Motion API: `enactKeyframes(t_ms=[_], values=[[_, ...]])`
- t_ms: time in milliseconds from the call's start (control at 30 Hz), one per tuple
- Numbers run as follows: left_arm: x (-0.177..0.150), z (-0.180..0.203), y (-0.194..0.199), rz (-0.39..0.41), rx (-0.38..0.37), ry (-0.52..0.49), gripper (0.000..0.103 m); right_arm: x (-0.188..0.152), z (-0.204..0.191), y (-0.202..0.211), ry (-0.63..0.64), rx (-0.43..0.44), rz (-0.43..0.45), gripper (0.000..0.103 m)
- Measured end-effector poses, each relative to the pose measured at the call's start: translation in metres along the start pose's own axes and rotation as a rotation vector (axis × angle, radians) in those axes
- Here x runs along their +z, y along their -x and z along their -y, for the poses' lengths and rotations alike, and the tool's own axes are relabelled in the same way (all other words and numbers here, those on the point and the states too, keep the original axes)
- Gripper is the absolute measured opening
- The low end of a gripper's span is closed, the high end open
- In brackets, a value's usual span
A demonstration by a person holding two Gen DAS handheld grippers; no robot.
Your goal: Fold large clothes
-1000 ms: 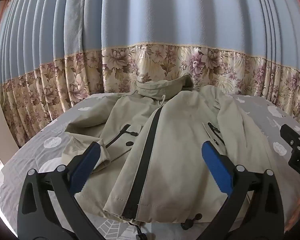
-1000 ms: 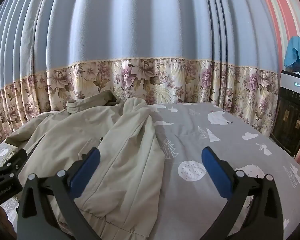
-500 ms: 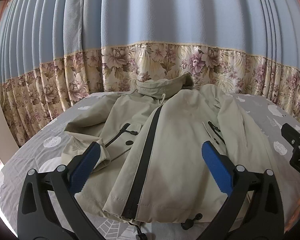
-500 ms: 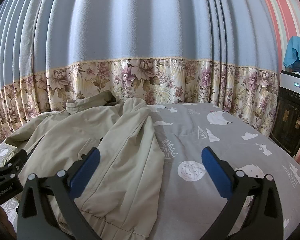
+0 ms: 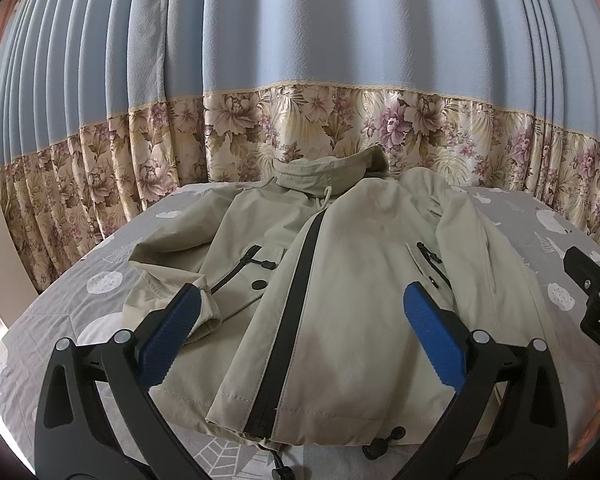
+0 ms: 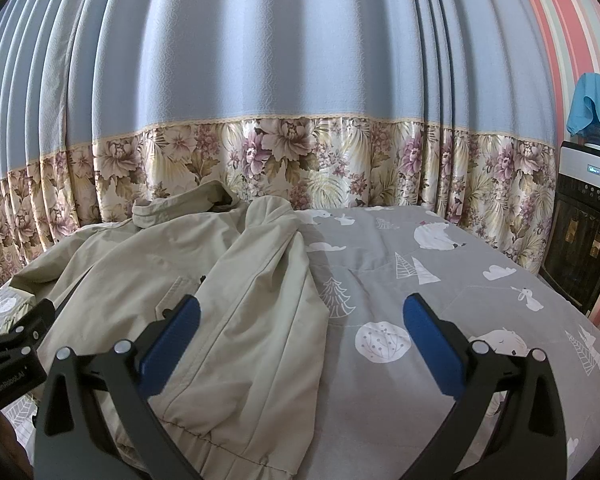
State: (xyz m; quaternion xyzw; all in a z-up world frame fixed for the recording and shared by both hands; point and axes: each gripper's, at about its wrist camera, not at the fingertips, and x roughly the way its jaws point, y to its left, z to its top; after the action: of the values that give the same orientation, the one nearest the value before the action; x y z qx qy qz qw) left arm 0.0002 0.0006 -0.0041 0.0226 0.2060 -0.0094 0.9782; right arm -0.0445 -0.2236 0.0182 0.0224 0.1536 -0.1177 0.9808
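1. Grey printed bedding (image 6: pixel 440 280) covers the bed, with a blue and floral curtain (image 5: pixel 300 80) hanging behind it.
2. We find the beige jacket (image 5: pixel 360 280) lying front-up on the bedding, collar toward the curtain, black zipper (image 5: pixel 296 300) closed.
3. Both sleeves appear already laid inward over the body; the one on our left (image 5: pixel 172 280) looks bunched, though lens distortion limits certainty.
4. We hold the left gripper (image 5: pixel 300 336) above the hem, jaws spread, grasping nothing.
5. We hold the right gripper (image 6: pixel 300 340) over the jacket's right edge, jaws likewise spread and empty.
6. We judge the lengthwise hem-to-collar fold not yet done.
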Motion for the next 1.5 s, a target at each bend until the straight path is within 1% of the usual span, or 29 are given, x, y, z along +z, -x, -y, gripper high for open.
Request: enactKeyframes(t_ms=[1167, 1233, 1500], values=[[0.0009, 0.0005, -0.0014, -0.008, -0.001, 0.002, 0.100, 0.0006, 0.0002, 0.0013, 0.001, 0.001, 0.001, 0.101], [-0.0044, -0.0014, -0.0059, -0.010, -0.003, 0.003, 0.100, 0.0003, 0.0002, 0.0012, 0.002, 0.001, 0.000, 0.101], [-0.0089, -0.0018, -0.0086, -0.020, -0.007, 0.008, 0.100, -0.0008, 0.0001, 0.0012, 0.004, 0.001, -0.001, 0.101]])
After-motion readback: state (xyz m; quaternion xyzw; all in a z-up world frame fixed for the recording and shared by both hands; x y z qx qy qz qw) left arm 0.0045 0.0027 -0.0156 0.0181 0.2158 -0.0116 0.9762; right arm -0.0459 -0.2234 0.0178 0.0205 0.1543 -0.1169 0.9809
